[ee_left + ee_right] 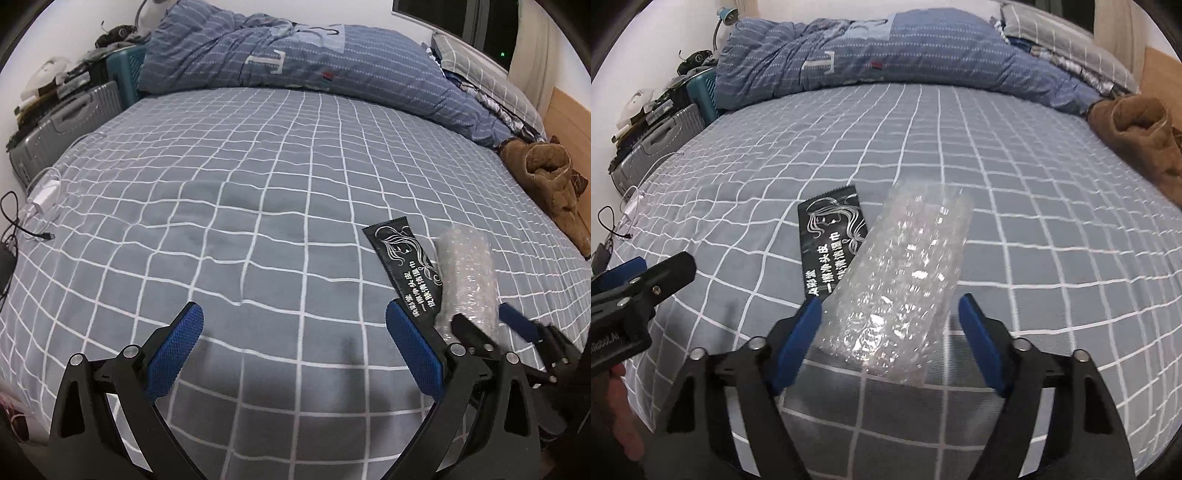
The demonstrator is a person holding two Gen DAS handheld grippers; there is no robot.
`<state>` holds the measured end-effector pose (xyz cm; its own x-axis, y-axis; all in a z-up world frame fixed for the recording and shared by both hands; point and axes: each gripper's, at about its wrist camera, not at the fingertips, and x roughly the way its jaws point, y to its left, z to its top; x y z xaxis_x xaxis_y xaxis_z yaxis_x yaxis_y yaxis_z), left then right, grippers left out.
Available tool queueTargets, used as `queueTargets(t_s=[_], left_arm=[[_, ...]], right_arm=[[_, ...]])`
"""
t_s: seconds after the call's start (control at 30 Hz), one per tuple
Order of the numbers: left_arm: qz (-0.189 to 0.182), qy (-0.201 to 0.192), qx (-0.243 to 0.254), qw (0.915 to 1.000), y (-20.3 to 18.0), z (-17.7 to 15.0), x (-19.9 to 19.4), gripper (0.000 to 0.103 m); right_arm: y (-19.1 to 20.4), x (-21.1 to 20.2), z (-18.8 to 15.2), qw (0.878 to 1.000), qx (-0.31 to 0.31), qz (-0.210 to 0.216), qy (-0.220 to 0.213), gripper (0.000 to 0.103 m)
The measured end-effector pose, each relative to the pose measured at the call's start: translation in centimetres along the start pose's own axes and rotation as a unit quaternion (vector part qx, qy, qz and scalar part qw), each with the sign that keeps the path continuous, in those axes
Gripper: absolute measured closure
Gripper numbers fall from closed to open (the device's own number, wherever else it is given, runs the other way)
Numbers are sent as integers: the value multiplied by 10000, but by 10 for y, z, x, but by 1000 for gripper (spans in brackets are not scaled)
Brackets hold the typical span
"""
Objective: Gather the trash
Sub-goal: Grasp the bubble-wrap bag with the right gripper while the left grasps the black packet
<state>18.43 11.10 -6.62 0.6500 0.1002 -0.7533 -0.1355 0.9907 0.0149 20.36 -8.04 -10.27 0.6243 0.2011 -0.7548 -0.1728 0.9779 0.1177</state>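
- Your right gripper (pixel 890 321) points down at the bed (pixel 1034 184), and its two blue pads stand apart.
- The clear bubble wrap (pixel 905 273) lies flat on the bed, and its near end sits between those pads.
- The left pad looks very close to the edge of the wrap, or just touching it. The right pad has a gap beside it. So the pads do not squeeze the wrap.
- A black wrapper (pixel 831 243) with white writing and a drawing of long hair lies just beside the bubble wrap, on its left. The wrap covers one edge of it.
- Your left gripper (pixel 293 347) hangs over the bare bed sheet. Its blue pads are wide apart and there is nothing between them.
- From the left camera, the black wrapper (pixel 406 266) and the bubble wrap (pixel 469 280) lie to the right of that gripper, past its right finger.
- The sheet is grey with white lines in squares.
- A blue blanket (pixel 886 51) is bunched up at the far side of the bed.
- A brown fuzzy cloth (pixel 1137 136) lies at the right edge of the bed.
- A grey suitcase (pixel 62 133) stands beside the bed on the left.
- A white charger (pixel 44 201) with a cord lies at the left edge of the bed.
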Motion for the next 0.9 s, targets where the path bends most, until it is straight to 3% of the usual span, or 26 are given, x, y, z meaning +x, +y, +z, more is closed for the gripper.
queueTargets(t_s=[0.1,0.17,0.27,0.6,0.9], left_arm=[[-7,30,47,10000,-7,0,4,6],[-12,68,62,10000,-10,1,7,6],[-79,105,44,9999,-19,3,13,6],[-316,266,92,9991,-77,9,43,6],[-133,435,41,9990,-108,16,81,7]], right_arm=[[1,4,-1,10000,3,34,44,55],[2,4,-2,10000,-62,19,43,73],[-4,-3,-3,9999,-123,85,-31,81],[-71,-51,4,9983,-101,-277,-500,82],[-131,-58,1,9981,215,-443,-380,82]])
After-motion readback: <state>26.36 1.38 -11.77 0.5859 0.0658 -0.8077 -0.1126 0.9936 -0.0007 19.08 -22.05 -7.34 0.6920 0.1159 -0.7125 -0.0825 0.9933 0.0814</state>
